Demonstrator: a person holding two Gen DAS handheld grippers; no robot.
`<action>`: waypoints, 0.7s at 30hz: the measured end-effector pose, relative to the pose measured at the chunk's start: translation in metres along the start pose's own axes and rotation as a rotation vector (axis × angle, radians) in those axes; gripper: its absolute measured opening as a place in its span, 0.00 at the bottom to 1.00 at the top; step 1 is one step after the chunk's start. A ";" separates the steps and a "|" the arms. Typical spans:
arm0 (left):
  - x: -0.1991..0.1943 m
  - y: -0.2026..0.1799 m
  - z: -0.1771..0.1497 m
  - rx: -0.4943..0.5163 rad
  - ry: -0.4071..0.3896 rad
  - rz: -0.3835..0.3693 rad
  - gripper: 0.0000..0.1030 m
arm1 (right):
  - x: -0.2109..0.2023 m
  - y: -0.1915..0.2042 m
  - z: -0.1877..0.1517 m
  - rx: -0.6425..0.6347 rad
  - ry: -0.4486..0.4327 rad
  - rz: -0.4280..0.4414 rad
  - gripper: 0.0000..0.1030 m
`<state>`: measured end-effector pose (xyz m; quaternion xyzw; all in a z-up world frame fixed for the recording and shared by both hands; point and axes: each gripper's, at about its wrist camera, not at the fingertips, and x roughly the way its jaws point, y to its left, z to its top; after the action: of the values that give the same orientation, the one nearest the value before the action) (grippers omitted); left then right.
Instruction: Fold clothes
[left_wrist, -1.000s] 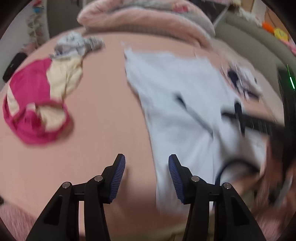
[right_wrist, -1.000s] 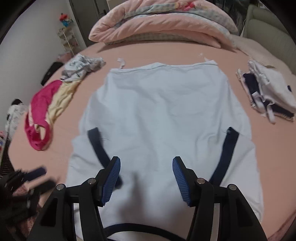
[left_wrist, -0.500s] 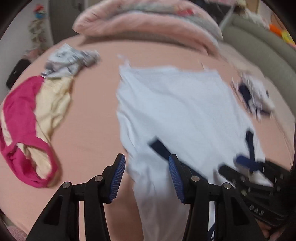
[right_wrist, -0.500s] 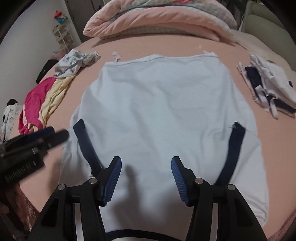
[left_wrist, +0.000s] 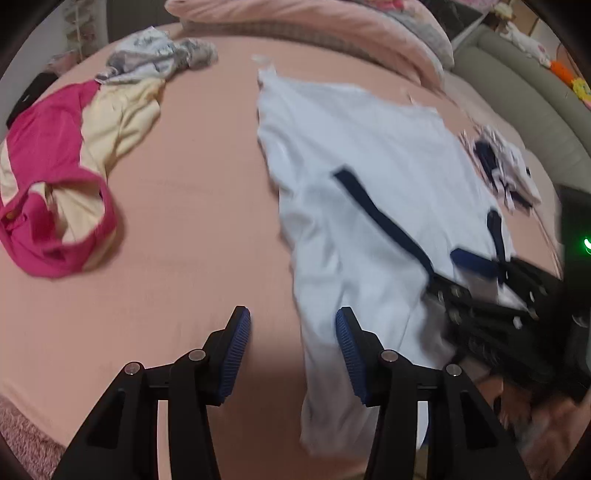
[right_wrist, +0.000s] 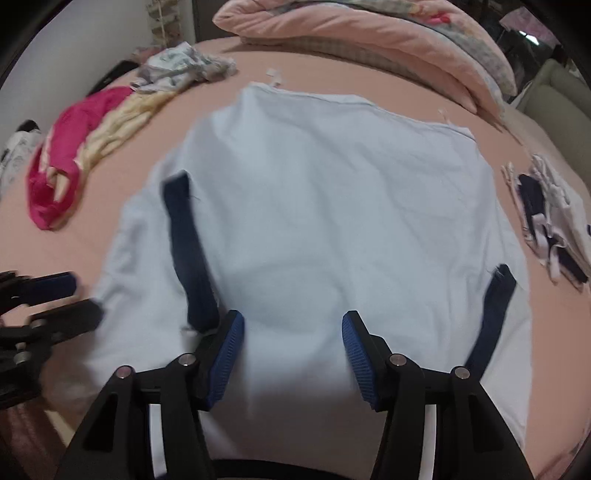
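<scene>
Pale blue T-shirt (right_wrist: 332, 206) lies spread flat on the pink bedsheet (left_wrist: 192, 236), navy-trimmed sleeves nearest the cameras, hem toward the rolled pink duvet (right_wrist: 369, 40)

Change over the last second: the left gripper (left_wrist: 293, 350) has swung in from the open sheet toward the shirt's left edge; a second ago that edge sat off to its right, now the left sleeve (left_wrist: 332, 295) lies just past the right-hand pad. In the right wrist view the left gripper shows at the frame's left border, blurred, close to the sleeve edge. The right gripper (right_wrist: 292, 356) has barely shifted; it hangs over the shirt's upper middle, between the two navy sleeve bands (right_wrist: 190, 251)

Jaws: both stand parted, nothing between the pads, no cloth pinched yet

Reading: the shirt looks laid out and ready; the first fold is not begun. The left tool appears to be lining up on the left sleeve for a fold inward

Elsewhere: magenta-and-cream garment (left_wrist: 55, 177) and a grey-printed one (left_wrist: 155, 55) unfolded at left; a folded navy-and-white pile (right_wrist: 550, 221) at right

Writing: none readable. A green indicator light (left_wrist: 586, 244) glows at the left view's right edge
</scene>
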<state>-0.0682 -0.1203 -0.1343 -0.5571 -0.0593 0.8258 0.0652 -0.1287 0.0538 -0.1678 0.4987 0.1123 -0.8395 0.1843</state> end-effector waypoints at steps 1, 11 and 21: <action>0.002 -0.004 -0.004 0.031 0.023 0.013 0.44 | 0.001 -0.003 -0.001 0.017 0.003 -0.007 0.54; -0.021 0.008 -0.029 0.066 0.123 -0.086 0.44 | -0.026 0.019 -0.004 -0.050 -0.049 0.195 0.56; -0.011 -0.021 -0.046 0.193 0.061 0.042 0.12 | -0.005 0.005 -0.011 -0.060 0.011 -0.063 0.60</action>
<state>-0.0211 -0.1003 -0.1378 -0.5743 0.0345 0.8114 0.1031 -0.1157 0.0540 -0.1681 0.4937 0.1539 -0.8385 0.1719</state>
